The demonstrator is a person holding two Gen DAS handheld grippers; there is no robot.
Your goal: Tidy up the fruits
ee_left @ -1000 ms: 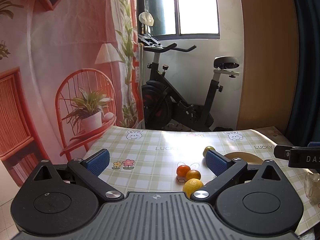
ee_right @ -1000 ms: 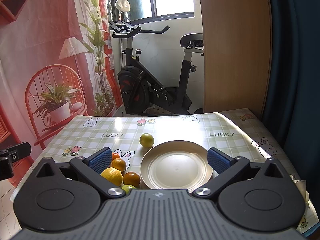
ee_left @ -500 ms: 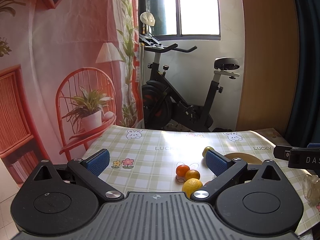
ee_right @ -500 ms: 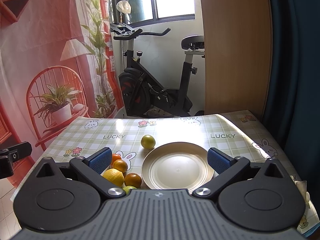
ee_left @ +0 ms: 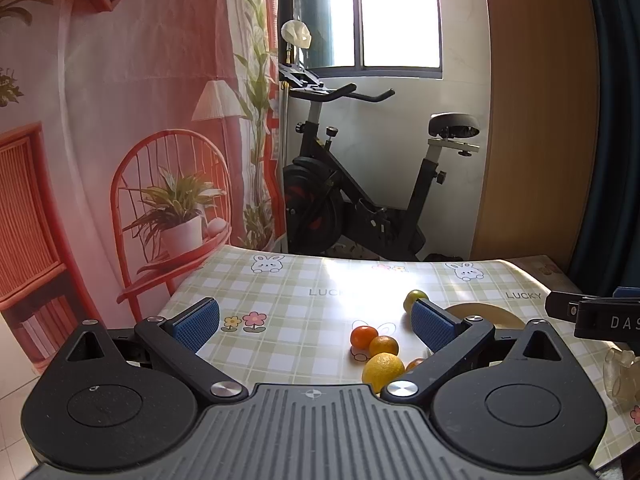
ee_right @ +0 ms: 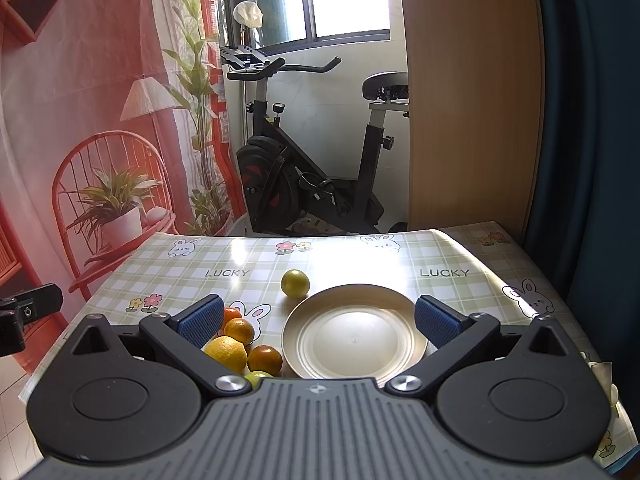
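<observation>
left gripper (ee_left: pixel 314 320) fingers spread, holding nothing, above bench (ee_left: pixel 280 344) | right gripper (ee_right: pixel 318 320) fingers spread, holding nothing, over plate (ee_right: pixel 352 336) | lemon (ee_right: pixel 226 354) and oranges (ee_right: pixel 239 330) clustered at plate's 9 o'clock | green citrus (ee_right: pixel 295 283) alone at plate's 11 o'clock | exercise bike (ee_right: pixel 304 184) beyond bench at 12 o'clock

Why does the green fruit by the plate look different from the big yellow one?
The green fruit is smaller and greenish; the yellow fruit is bigger and bright yellow. The green fruit sits alone beyond the plate; the yellow fruit sits bunched with the oranges. Both are roundish and lie on the tablecloth, not on the plate.
</observation>
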